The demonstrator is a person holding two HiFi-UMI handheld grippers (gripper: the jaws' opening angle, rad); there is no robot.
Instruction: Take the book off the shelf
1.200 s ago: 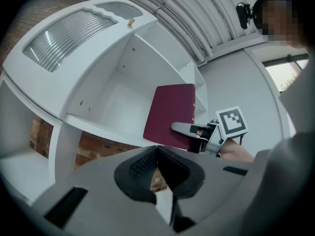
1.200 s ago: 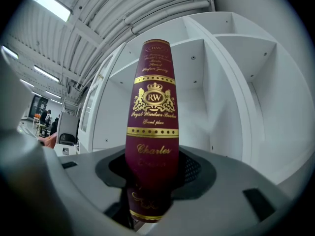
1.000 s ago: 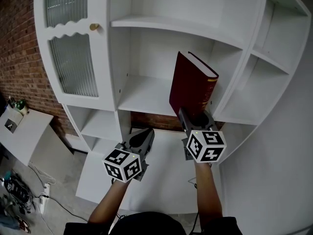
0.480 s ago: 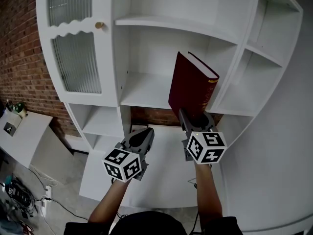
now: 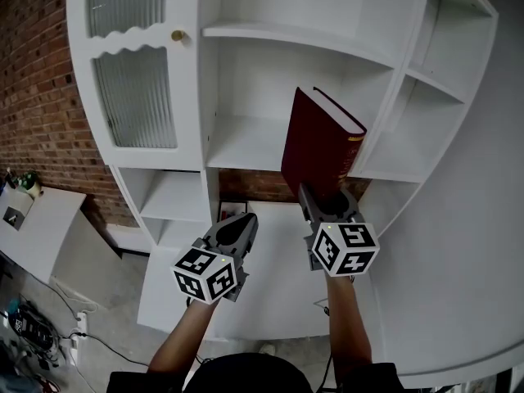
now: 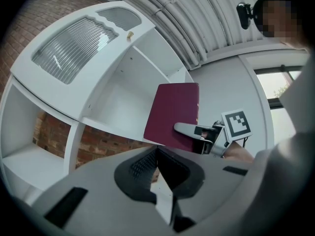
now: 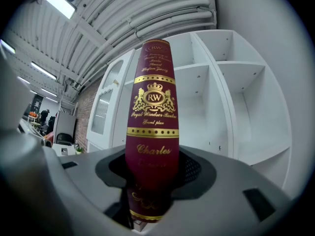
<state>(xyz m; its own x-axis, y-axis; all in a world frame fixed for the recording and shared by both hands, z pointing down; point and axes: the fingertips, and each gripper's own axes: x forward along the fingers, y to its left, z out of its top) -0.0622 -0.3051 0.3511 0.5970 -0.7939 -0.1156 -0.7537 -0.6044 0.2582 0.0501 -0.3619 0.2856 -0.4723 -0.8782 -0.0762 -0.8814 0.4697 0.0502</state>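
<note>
1. Well, at the left of the head view, the brick wall (image 5: 37, 97) takes up more of the frame than it did a second ago. The ribbed-glass door's knob (image 5: 177, 35) has slid right and upward.
2. The whole shelf unit (image 5: 246, 142) now sits a little smaller in the upper frame, with its right uprights drawn inward. I read that as me backing away from it.
3. Lower centre-left, my left gripper (image 5: 242, 221) has kept its spot in the frame. Its own view shows the jaws brought together with nothing between them, so it's idle.
4. Just right of centre, the book (image 5: 319, 142) stands upright in the same spot as before, its lower end clamped in my right gripper (image 5: 315, 193). That gripper's view shows the jaws set fairly wide and pressed on either side of the book, with the spine facing the camera.
5. The book stays with the gripper while the shelf recedes, so I judge it is already clear of the middle compartment it overlaps in the picture. The removal looks essentially done, with only carrying it away left.
6. As for writing, gold lettering runs down the maroon spine. There is an "RW" crest, a script line that seems to say "Royal Windsor Books", and "Charles" lower down. The small lines at the top and bottom are too fine for me to read.
</note>
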